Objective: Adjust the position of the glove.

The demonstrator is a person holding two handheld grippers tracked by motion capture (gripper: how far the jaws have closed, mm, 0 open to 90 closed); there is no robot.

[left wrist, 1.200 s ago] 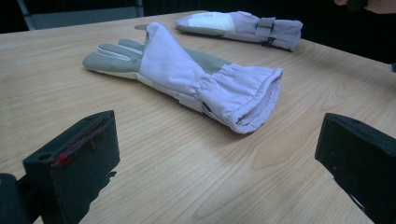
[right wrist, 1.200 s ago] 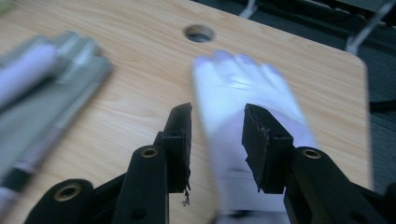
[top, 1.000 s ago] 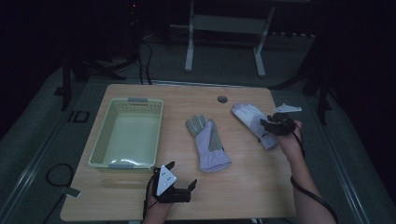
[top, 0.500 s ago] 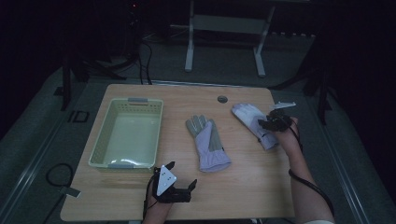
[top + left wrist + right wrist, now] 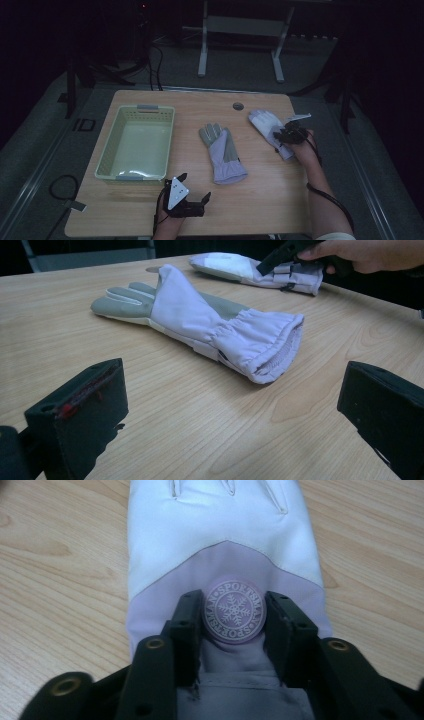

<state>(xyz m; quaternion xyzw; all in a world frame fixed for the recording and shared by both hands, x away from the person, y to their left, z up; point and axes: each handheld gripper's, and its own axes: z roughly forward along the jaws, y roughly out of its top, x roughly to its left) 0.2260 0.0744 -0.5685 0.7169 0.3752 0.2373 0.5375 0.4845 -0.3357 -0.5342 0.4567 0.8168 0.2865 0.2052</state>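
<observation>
Right gripper [image 5: 289,135] down on the far glove [image 5: 267,125] – left gripper [image 5: 192,202] idle at the near edge.

The right forearm reaches up the table's [image 5: 260,200] right side; its jaws, just closing, pinch the glove's round snowflake badge [image 5: 233,610] and fabric. The left gripper's jaws stand wide open and empty – facing the middle glove [image 5: 200,322].

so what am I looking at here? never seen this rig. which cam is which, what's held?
No robot: a person holds a two-jaw gripper in each hand. The high view looks down on the wooden table; the other two cameras ride on the grippers. On the table lie a pale green basket and two lilac gloves. The left gripper rests open near the front edge, facing the middle glove. The right gripper sits over the right glove, its fingers closing either side of the round snowflake badge. Whether they pinch yet is unclear.
</observation>
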